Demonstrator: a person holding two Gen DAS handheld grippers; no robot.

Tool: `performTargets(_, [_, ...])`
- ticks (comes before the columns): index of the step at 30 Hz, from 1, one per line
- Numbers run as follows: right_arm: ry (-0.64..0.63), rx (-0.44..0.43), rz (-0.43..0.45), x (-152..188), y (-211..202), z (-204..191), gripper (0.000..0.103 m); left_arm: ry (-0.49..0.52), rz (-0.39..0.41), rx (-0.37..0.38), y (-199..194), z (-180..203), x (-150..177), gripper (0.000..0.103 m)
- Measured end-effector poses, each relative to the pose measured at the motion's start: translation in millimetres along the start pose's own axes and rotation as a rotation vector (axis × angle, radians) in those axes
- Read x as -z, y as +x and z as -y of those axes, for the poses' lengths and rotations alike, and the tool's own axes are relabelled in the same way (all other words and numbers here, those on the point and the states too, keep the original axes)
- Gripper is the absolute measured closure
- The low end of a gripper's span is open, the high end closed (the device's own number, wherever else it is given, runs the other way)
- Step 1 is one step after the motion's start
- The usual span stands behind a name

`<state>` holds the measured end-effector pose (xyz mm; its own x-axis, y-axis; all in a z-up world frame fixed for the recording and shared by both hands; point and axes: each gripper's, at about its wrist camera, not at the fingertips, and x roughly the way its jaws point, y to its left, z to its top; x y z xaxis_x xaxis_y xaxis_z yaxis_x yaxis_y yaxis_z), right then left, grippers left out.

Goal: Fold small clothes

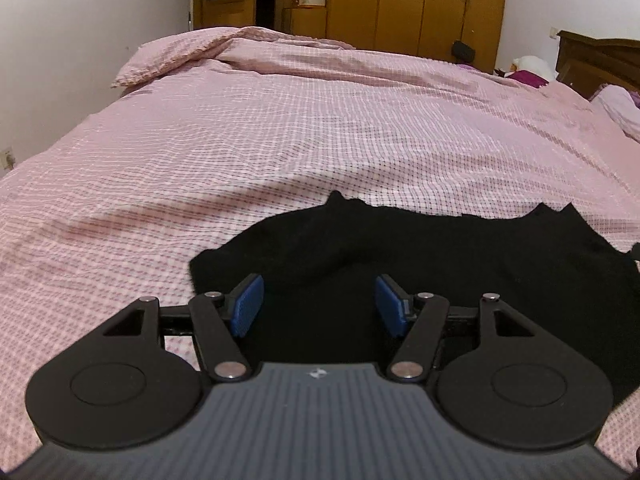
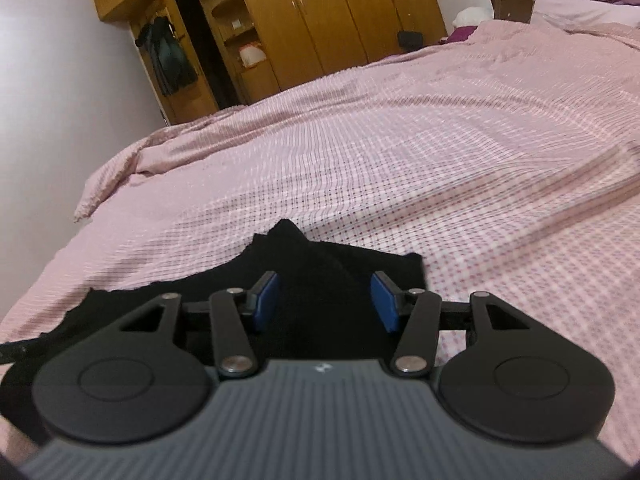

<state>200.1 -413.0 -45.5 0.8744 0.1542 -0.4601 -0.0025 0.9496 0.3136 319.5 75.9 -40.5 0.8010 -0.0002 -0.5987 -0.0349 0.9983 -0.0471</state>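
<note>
A: Where is the black garment being seen, and how are the jaws standing?

B: It is being shown lying on the pink checked bedspread, close to the near edge; its far edge is being seen as uneven, with small peaks sticking up; the left gripper is being held over the garment's left part with its blue pads well apart and nothing pinched between them; the right gripper is being held over the garment near its right end, jaws moderately apart, nothing clamped.

A: What is being judged likely to go wrong?

B: A pinch could be taken through the bedspread as well, since the dark cloth is lying flat on soft bedding; the cover would then be dragged up with the fold; only one layer could also be caught where the cloth is already being doubled over, so the fold would be coming out skewed; the garment's layers are hardly being told apart, being uniformly black; an uneven lift between the two grippers would be leaving the far edge bunched.
</note>
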Motion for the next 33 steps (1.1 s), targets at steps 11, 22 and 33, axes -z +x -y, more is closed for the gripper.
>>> performTargets(11, [-0.015, -0.008, 0.004, 21.6, -57.9, 0.8, 0.042, 0.001, -0.013, 0.001, -55.7, 2.5, 18.4, 0.026])
performTargets(22, [0.042, 0.03, -0.051, 42.4, -50.1, 22.9, 0.041, -0.014, -0.045, -0.013, -55.3, 7.7, 40.6, 0.025])
performTargets(33, [0.177, -0.1, -0.067, 54.6, -20.0, 37.0, 0.04, -0.018, -0.085, -0.081, -28.1, 0.3, 50.1, 0.024])
